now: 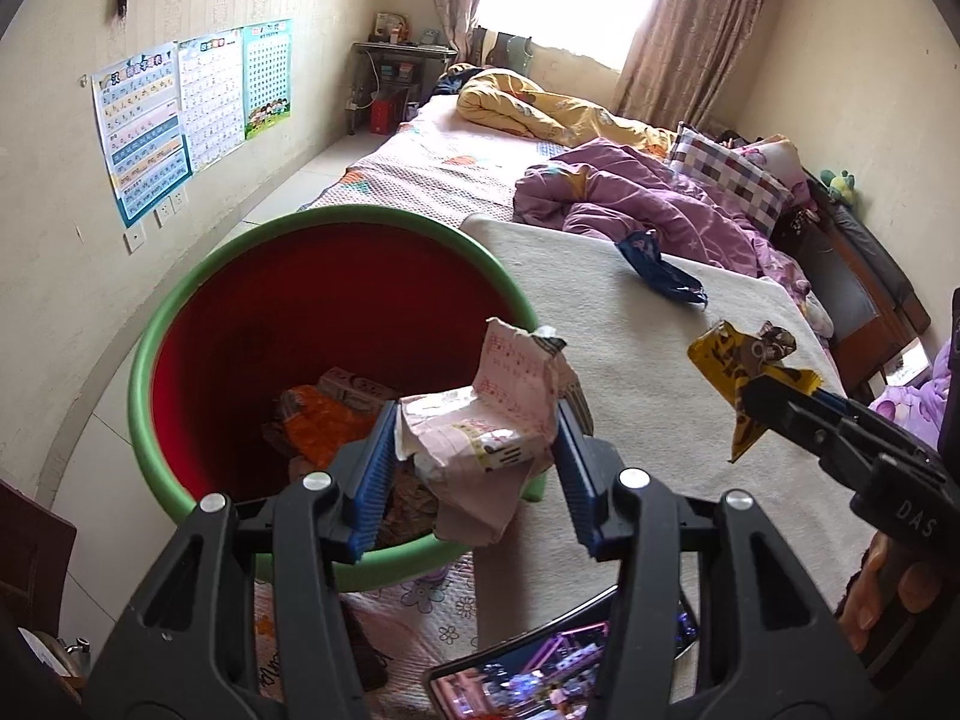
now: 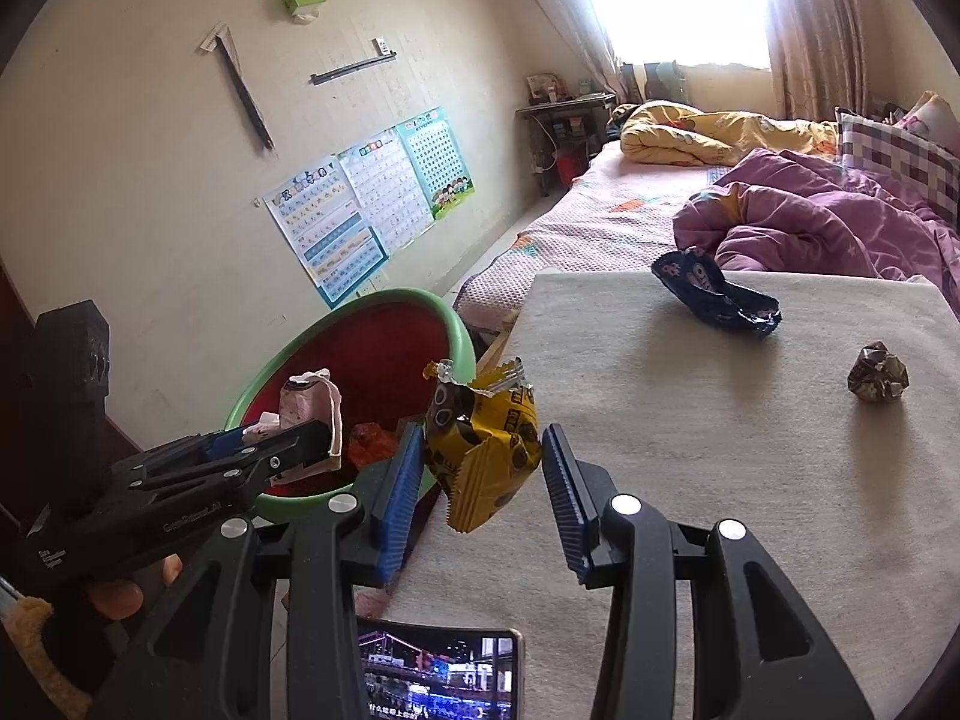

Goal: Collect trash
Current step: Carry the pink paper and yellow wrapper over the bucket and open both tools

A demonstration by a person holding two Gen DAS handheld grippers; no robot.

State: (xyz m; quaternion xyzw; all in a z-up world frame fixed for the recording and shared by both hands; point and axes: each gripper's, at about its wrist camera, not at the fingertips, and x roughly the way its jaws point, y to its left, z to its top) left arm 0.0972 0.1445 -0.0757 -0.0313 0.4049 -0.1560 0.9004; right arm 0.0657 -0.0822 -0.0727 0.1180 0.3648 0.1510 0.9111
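Both tongs carry trash at the red bin

The left tongs (image 1: 474,450) clench a crumpled pink wrapper (image 1: 480,420) over the green-rimmed bin (image 1: 180,324); the right tongs (image 2: 483,468) grasp a yellow snack wrapper (image 2: 480,450) above the beige surface (image 2: 720,450) edge, just beside the bin. A blue wrapper (image 2: 714,294) and a crumpled brown ball (image 2: 877,381) lie on the surface, well apart.

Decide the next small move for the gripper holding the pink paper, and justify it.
Probably open the left gripper: its crumpled pink paper seems to hang above the green-rimmed bin, where other trash already lies, so it would likely drop inside.
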